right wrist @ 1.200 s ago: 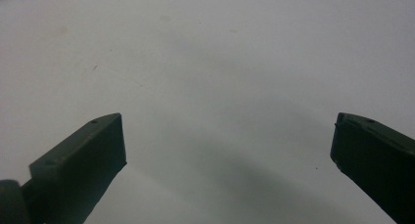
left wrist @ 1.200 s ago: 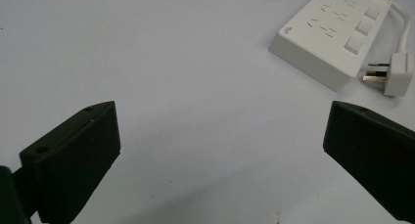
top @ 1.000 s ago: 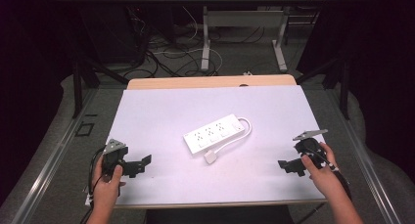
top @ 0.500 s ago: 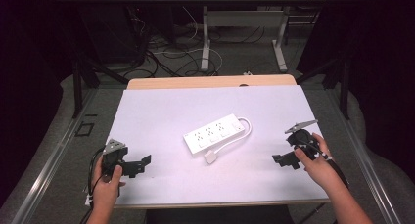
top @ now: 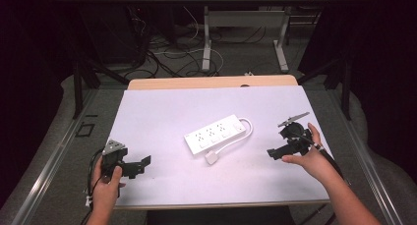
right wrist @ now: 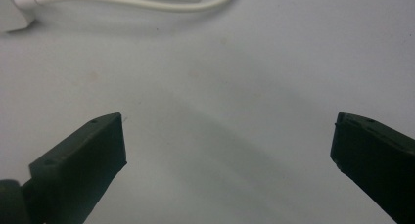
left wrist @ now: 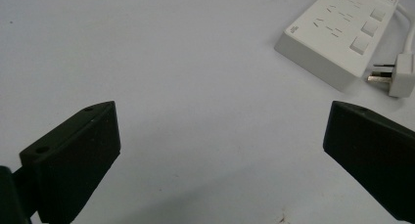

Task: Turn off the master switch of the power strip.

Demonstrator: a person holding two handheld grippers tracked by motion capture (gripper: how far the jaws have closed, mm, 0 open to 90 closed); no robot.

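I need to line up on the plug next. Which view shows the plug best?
The left gripper view: the plug lies in sharp close-up beside the power strip, prongs visible. The high view shows it small. The right gripper view catches the white cable and a blurred white corner.

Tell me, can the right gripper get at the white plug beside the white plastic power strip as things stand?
Probably yes: the right gripper is open, and bare table lies between it and the white plug beside the white plastic power strip.

White power strip (top: 216,134), white cord + plug (top: 212,158); black grippers; pale lilac-white table (top: 162,107) w/ tan edge.
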